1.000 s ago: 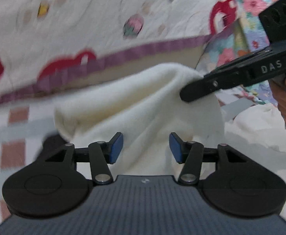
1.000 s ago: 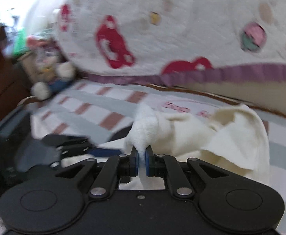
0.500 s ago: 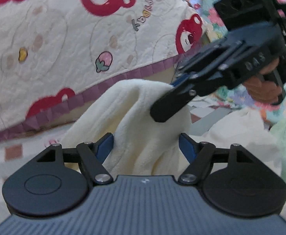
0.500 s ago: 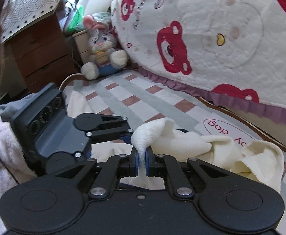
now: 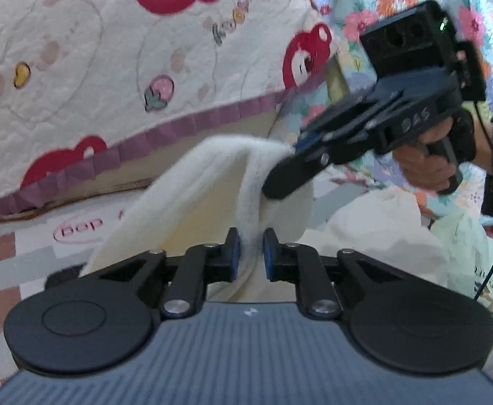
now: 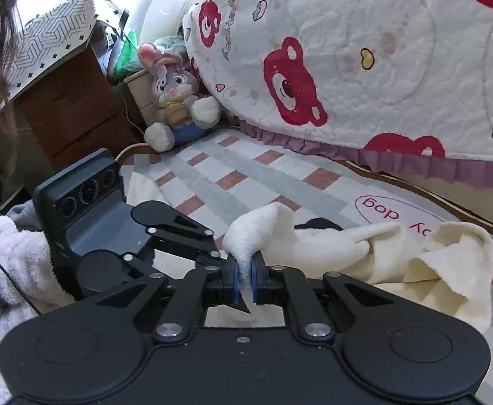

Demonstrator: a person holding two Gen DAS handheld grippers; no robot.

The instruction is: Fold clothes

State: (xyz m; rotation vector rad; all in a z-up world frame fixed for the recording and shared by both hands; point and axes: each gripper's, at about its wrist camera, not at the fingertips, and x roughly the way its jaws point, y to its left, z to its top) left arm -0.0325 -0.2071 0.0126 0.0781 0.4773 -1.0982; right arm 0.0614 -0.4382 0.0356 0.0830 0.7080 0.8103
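Observation:
A cream fleece garment [image 5: 212, 185] hangs lifted above a checked floor mat [image 6: 246, 172]. My left gripper [image 5: 249, 253] has its blue pads closed on a fold of the garment's edge. My right gripper [image 6: 243, 280] is shut on another bunched edge of the same garment [image 6: 381, 246], and it shows from outside in the left wrist view [image 5: 297, 155] at the garment's upper right. The left gripper also appears in the right wrist view [image 6: 219, 256], just left of the right one. The rest of the garment trails on the mat to the right.
A bed with a bear-print quilt [image 6: 364, 50] borders the mat. A plush rabbit [image 6: 175, 101] and a wooden cabinet [image 6: 67, 104] stand at the back left. Other pale clothes [image 5: 398, 236] lie to the right, and a fluffy white garment [image 6: 3, 263] to the left.
My left gripper has gone from wide open to shut on the garment. The right gripper lifted its edge higher. Both grippers now hold the cloth close together.

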